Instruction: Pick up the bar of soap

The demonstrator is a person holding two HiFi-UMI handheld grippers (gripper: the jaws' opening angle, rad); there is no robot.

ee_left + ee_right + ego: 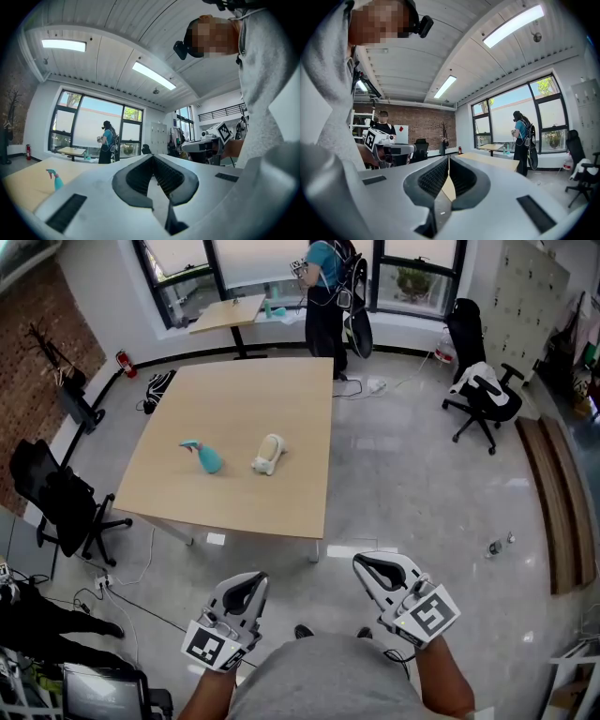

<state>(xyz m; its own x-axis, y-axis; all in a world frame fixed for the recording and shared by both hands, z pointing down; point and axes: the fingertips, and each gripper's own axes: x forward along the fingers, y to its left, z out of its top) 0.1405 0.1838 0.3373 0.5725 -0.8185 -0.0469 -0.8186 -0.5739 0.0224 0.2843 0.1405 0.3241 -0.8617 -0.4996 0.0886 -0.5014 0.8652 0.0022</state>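
Observation:
A pale cream bar of soap (267, 455) lies near the middle of the light wooden table (281, 399), with a teal spray bottle (205, 457) to its left. Both grippers are held close to my body, well short of the table's near edge. My left gripper (246, 585) is shut and empty. My right gripper (372, 566) is shut too, with nothing between its fingers. In the left gripper view the jaws (152, 157) meet at the tips, and the spray bottle (55, 179) shows far left. The right gripper view shows closed jaws (448, 158) pointing at the table (487, 160).
A black office chair (61, 502) stands left of the table and another (483, 395) is at the right. A person (323, 292) stands by the windows near a second desk (228, 311). Cables (131, 577) lie on the grey floor near the table leg.

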